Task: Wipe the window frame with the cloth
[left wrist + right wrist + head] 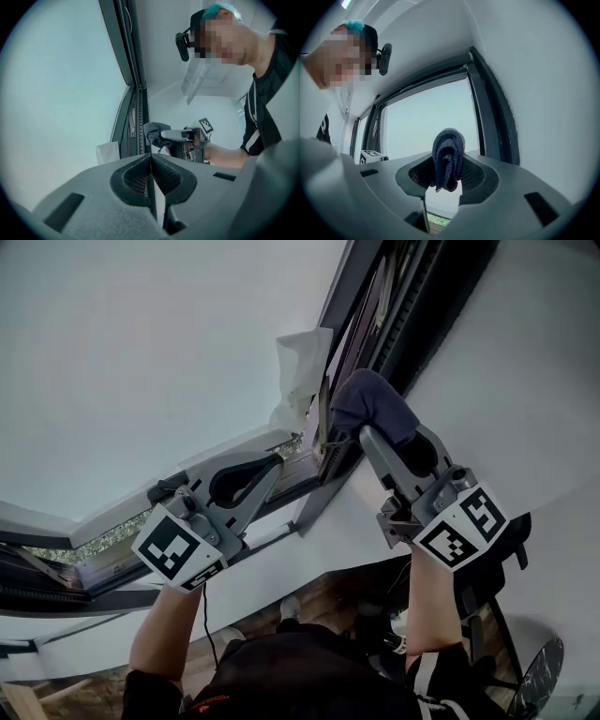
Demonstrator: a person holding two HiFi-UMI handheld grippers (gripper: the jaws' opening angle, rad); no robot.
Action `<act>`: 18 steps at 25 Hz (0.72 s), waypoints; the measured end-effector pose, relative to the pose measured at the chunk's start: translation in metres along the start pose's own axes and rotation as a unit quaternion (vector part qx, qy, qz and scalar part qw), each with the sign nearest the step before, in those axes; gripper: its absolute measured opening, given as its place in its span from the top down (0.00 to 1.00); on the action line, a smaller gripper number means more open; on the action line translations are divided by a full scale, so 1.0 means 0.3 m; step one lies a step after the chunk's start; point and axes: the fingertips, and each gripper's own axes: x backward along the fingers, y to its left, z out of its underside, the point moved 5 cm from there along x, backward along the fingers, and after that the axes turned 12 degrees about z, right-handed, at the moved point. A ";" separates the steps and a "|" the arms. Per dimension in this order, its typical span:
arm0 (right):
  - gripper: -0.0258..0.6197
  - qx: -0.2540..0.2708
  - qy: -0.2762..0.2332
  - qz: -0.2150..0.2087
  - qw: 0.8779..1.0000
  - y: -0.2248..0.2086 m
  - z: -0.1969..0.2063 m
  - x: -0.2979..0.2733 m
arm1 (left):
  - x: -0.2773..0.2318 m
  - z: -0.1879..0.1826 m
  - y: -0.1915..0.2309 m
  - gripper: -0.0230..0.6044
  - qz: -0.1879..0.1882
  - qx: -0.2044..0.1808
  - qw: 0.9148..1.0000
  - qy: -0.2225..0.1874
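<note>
A folded dark blue cloth (374, 406) sits clamped in my right gripper (377, 432), pressed against the dark window frame (354, 310) at its lower part. In the right gripper view the cloth (448, 159) bulges out between the jaws, with the frame (497, 123) just right of it. My left gripper (273, 465) is shut and holds nothing, its tip beside the frame's bottom rail, left of the cloth. Its own view shows the jaws (151, 157) meeting, the frame (134, 79) ahead, and the cloth (154, 131) in the other gripper (168, 136).
A white scrap of paper or film (302, 367) sticks to the glass by the frame's corner. Pale window glass (141, 352) fills the left; a white wall (530, 352) runs along the frame's right. Wooden floor and dark equipment (487, 615) lie below.
</note>
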 end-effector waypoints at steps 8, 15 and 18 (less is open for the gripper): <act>0.76 0.036 -0.026 0.016 0.999 -0.001 -0.147 -0.034 | -0.024 -0.028 0.013 0.93 0.007 -0.002 1.000 -0.021; 0.76 0.057 -0.038 0.035 0.997 -0.033 -0.245 -0.058 | -0.043 -0.071 0.023 0.93 0.014 -0.014 0.999 -0.032; 0.76 0.066 -0.046 0.042 0.996 -0.043 -0.283 -0.067 | -0.054 -0.089 0.031 0.93 0.019 -0.021 0.999 -0.035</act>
